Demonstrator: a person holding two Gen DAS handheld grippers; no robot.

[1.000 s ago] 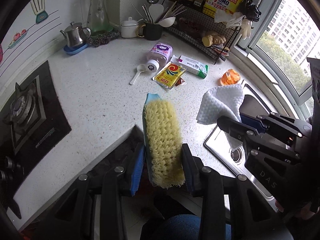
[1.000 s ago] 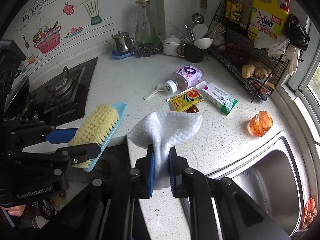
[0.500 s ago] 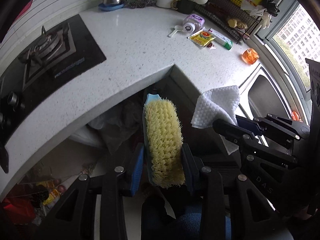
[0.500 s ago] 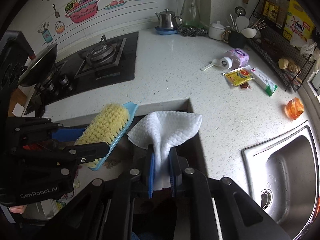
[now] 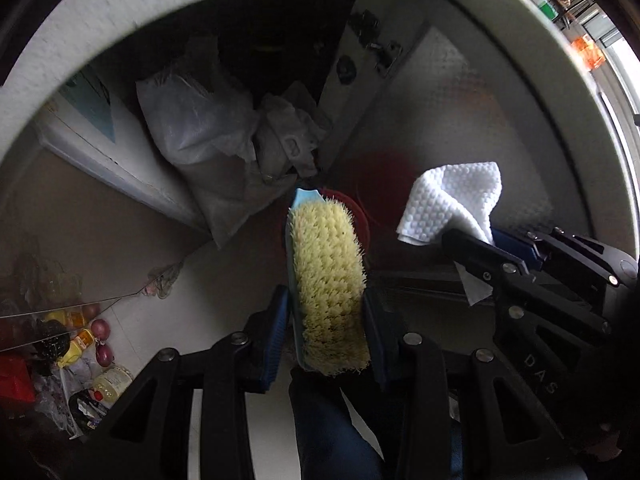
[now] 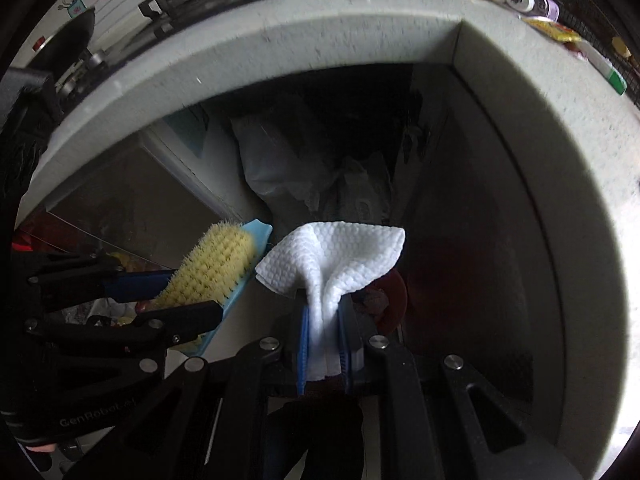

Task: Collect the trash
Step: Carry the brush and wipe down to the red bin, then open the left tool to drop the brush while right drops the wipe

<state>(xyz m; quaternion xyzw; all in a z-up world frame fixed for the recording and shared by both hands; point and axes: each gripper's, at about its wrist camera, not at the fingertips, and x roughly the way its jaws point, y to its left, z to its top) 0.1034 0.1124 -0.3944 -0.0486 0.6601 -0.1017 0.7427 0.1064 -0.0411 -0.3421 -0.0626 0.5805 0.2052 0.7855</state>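
Starting at the far left of the left wrist view, we see a heap of bottles and wrappers (image 5: 76, 364) on the floor, then clear plastic bags (image 5: 208, 136) slumped in the dark recess under the counter (image 5: 168, 4). Next comes our left tool (image 5: 326, 312), its pads clamped on either side of the yellow-bristled scrubbing brush (image 5: 326, 280), bristles facing the camera. Just past the brush tip sits a red bin (image 5: 362, 216) (mostly hidden, so we cannot tell what it holds). Furthest right, our right tool (image 6: 324, 336) is pinched tight on the white paper towel (image 6: 336, 256), which fans out above the pads and hangs over the red bin's rim.

We judge that we are at the drop-off step: both tools are down below the counter edge, near the bin. The next move calls for centring the towel over the bin's mouth and parting the right tool's pads, with the brush held aside
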